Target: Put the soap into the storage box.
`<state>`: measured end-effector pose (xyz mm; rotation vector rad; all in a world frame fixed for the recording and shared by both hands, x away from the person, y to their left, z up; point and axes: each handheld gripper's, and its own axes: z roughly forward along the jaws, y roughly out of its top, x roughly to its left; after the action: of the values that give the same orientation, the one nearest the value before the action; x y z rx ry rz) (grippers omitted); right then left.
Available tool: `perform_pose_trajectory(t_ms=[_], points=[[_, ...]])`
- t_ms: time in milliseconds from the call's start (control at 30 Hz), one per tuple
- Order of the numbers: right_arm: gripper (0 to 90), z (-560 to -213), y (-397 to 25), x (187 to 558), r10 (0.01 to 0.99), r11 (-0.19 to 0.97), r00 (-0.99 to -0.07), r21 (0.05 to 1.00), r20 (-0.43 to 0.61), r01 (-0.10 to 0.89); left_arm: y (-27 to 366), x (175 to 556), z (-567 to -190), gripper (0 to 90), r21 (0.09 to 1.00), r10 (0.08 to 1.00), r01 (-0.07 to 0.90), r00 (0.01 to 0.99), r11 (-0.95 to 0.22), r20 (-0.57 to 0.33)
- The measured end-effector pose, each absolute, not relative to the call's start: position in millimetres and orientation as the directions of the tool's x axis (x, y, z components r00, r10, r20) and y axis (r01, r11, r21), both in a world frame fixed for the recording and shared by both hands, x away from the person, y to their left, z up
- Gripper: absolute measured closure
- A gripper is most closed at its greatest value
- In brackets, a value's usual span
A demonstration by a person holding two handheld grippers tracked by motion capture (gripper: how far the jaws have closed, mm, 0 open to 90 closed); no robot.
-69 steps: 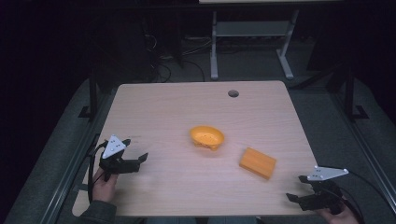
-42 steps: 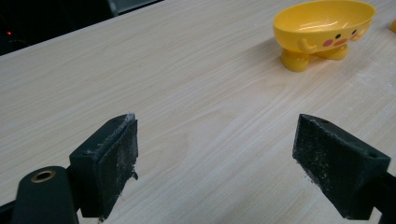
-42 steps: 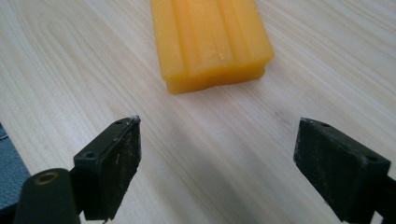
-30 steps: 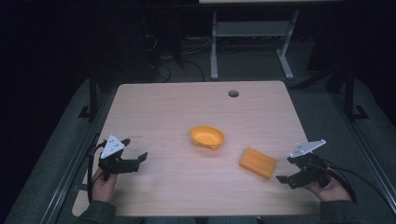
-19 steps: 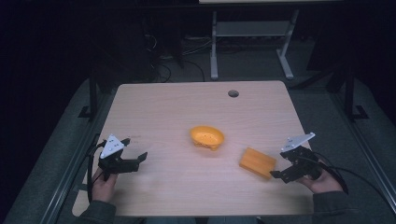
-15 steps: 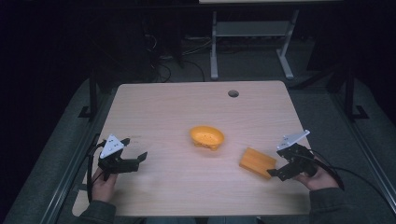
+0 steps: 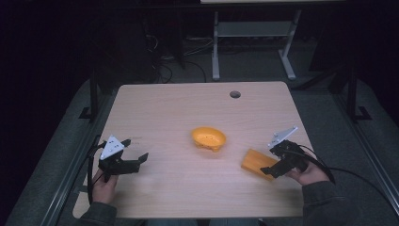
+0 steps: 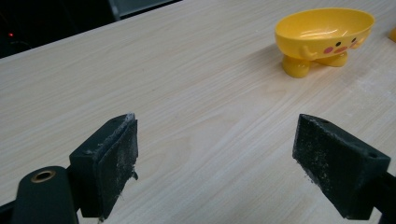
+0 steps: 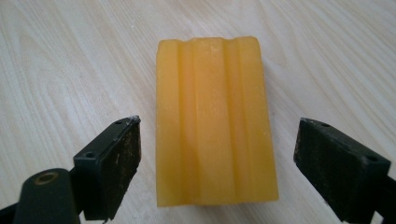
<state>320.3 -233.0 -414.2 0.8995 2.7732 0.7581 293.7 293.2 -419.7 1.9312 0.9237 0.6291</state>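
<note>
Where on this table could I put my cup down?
The far half of the table, beyond the yellow bowl, is bare, as is the stretch between the left tongs and the bowl. It's crowded near the orange block, with the right tongs closing in.

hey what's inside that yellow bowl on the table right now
Nothing can be seen in the yellow bowl: from the high view its inside looks bare. The left tongs' view sees only the far inner wall, since the near rim covers its bottom.
</note>
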Motion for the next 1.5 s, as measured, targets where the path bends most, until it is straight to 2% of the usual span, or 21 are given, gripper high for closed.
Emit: perform_pose_trajectory(t_ms=[1133, 1500], points=[[15.1, -443, -204, 345, 0.54, 0.772, -0.841, 0.372, 0.043, 0.515, 293, 293, -419, 13.4, 0.877, 0.8, 0.351, 0.597, -0.329, 0.061], [20.0, -447, -201, 345, 0.529, 0.787, -0.848, 0.358, 0.027, 0.502, 294, 293, -419, 13.4, 0.878, 0.8, 0.351, 0.598, -0.326, 0.058]])
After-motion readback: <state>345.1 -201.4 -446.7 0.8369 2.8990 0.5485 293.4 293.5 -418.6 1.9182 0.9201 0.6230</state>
